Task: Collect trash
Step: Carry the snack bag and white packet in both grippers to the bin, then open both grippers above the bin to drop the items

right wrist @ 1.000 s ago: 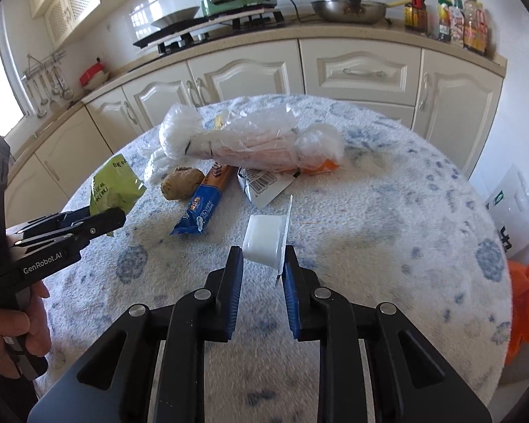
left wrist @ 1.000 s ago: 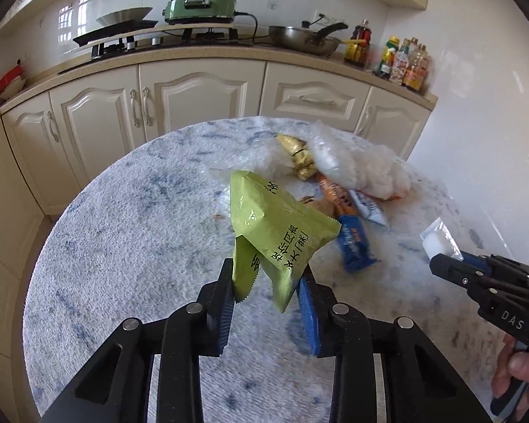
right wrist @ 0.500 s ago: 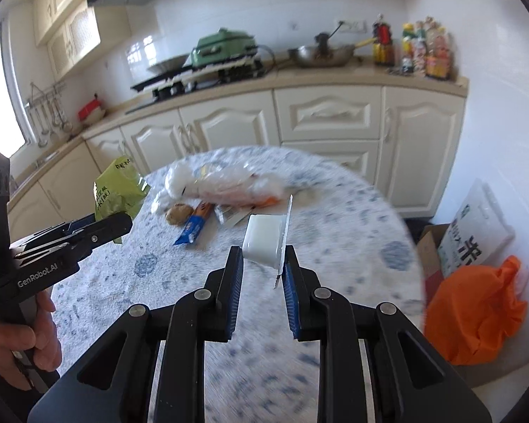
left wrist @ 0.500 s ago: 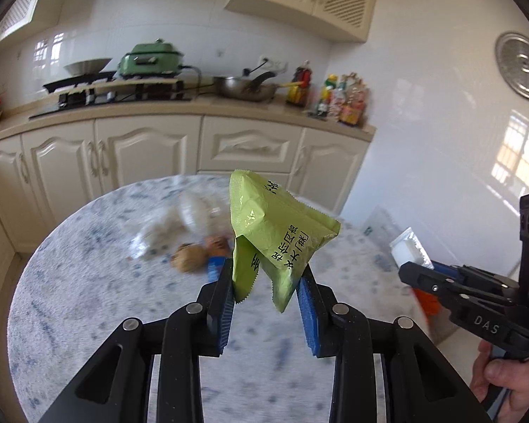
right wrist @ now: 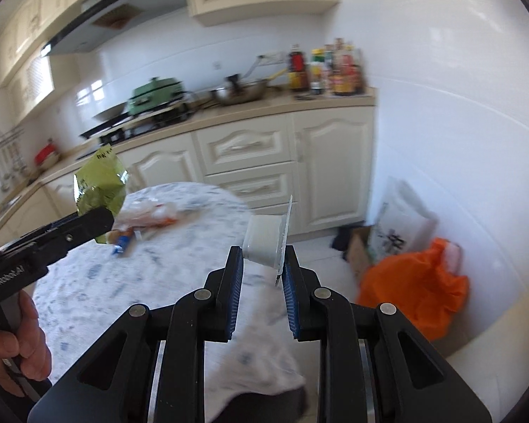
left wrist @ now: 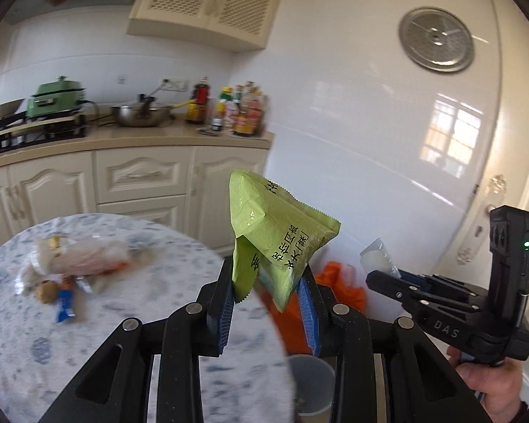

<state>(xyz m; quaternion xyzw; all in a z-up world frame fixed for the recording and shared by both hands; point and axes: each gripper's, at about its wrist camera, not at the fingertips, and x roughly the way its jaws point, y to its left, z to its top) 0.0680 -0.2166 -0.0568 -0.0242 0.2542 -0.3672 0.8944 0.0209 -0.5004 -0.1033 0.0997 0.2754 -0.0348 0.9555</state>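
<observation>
On the round surface (left wrist: 98,320), at left, a clear plastic bag (left wrist: 84,259) is seen holding orange and gold contents that blur leaves unidentifiable; a blue wrapper (left wrist: 64,305) and a brown lump (left wrist: 46,286) lie just beside it. At centre, the left hand-held gripper (left wrist: 266,296) is clamped on a crumpled green packet (left wrist: 278,236), held in the air. Below it, a grey bin (left wrist: 312,384) is partly hidden by the gripper body; its contents cannot be made out. The right hand-held gripper (right wrist: 261,275) is closed narrowly on a white plastic cup (right wrist: 264,245) with peeled lid. At right, an orange bag (right wrist: 412,289) lies on the floor.
</observation>
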